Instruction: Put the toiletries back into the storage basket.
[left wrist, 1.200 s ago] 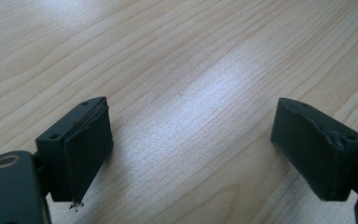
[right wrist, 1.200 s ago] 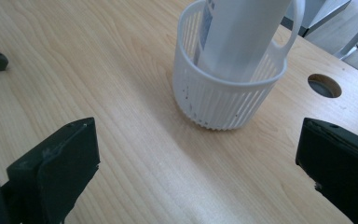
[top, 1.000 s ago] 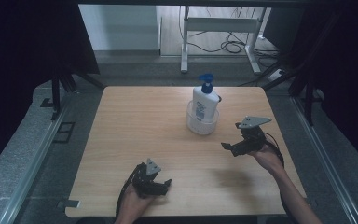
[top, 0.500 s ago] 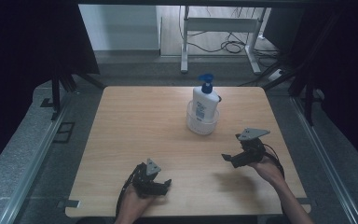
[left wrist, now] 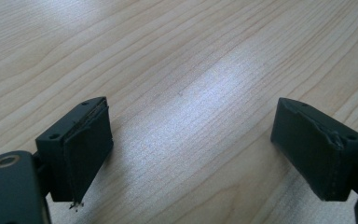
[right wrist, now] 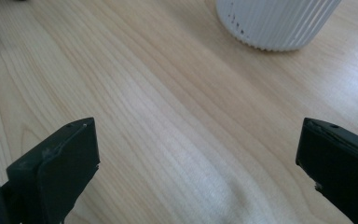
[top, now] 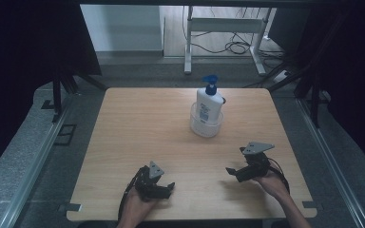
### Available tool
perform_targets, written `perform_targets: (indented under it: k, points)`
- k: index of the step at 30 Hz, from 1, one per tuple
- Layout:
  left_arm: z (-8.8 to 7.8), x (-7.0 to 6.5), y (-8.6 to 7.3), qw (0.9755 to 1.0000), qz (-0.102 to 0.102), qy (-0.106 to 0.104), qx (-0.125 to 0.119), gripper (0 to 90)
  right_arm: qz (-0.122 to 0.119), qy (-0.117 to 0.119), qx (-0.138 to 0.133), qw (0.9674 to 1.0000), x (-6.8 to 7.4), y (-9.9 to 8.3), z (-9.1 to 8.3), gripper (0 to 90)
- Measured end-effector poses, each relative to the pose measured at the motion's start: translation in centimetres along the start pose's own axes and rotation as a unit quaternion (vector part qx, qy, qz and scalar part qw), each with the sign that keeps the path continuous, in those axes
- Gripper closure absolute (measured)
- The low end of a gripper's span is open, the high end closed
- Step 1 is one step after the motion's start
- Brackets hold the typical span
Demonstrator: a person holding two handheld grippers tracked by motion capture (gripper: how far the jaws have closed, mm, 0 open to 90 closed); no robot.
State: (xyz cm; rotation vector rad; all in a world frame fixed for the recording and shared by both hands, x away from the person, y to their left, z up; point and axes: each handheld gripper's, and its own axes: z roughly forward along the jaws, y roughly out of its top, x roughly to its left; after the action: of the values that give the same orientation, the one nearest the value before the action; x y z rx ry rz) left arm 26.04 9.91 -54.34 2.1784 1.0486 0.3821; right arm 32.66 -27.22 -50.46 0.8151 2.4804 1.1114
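While both tools sit spread and empty near the table (top: 123, 142) edge, nothing is gripped. Bottle (top: 208, 102) stands upright in cup (top: 206, 125); right tool (top: 230, 170) points toward it, left tool (top: 170, 186) rests low.

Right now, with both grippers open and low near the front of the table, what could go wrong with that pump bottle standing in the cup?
1. The pump bottle stands tall in a shallow ribbed cup; a sideways knock from the right gripper might tip it out.
2. Grabbing only the bottle could drag the cup along, then drop it.
3. The left gripper sits near the table edge; its cable may snag there.
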Motion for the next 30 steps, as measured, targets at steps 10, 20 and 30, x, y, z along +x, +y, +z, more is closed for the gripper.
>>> perform_targets:
  k: [10,20,30]
  points:
    - [0.0,0.0,0.0,1.0,0.0,0.0,0.001,11.8,-0.002,0.004,0.018,0.9998,1.2,-2.0,0.4,0.0]
    - [0.0,0.0,0.0,1.0,0.001,0.0,0.001,11.8,0.002,0.016,0.038,0.9991,2.0,-3.3,0.8,0.0]
    - [0.0,0.0,0.0,1.0,0.0,0.0,0.001,11.8,0.01,0.02,0.042,0.9989,2.3,-3.9,1.3,0.0]
